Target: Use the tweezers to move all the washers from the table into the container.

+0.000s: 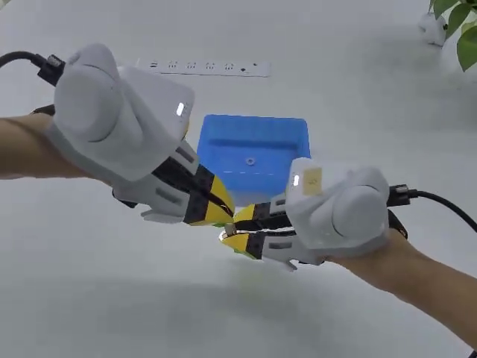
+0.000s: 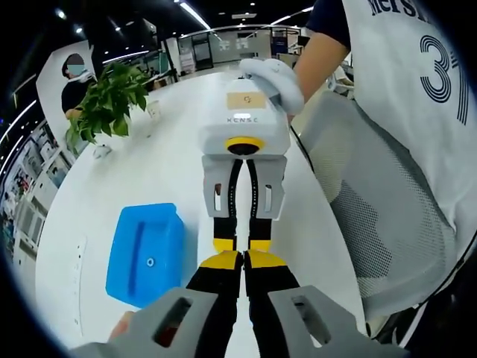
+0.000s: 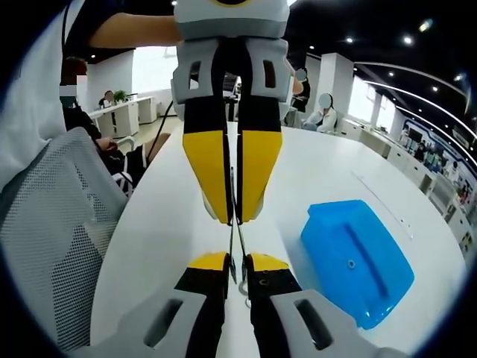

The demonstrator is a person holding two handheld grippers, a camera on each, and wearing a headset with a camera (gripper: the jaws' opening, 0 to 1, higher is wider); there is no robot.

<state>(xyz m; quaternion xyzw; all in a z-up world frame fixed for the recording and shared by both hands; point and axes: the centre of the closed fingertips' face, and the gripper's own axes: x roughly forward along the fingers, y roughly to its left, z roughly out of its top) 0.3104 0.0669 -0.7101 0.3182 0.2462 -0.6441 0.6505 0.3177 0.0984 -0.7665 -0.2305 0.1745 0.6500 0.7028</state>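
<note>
Thin metal tweezers (image 3: 236,239) run between both pairs of yellow-tipped jaws, tip to tip above the white table. My left gripper (image 1: 222,212) reaches in from the left and is shut on the tweezers' far part. My right gripper (image 1: 237,227) comes from the right and is shut on their near part. A bit of the tweezers (image 1: 226,236) pokes out below the jaws. The blue container (image 1: 253,149) lies just behind the grippers with one small washer (image 1: 250,160) inside it. In the right gripper view the container (image 3: 358,261) sits to the right, and the washer (image 3: 350,263) shows in it.
A white power strip (image 1: 209,68) lies at the table's far side and a green plant (image 1: 460,30) stands at the far right corner. A mesh office chair (image 2: 350,186) is beside the table. Bare white table (image 1: 97,283) surrounds the grippers.
</note>
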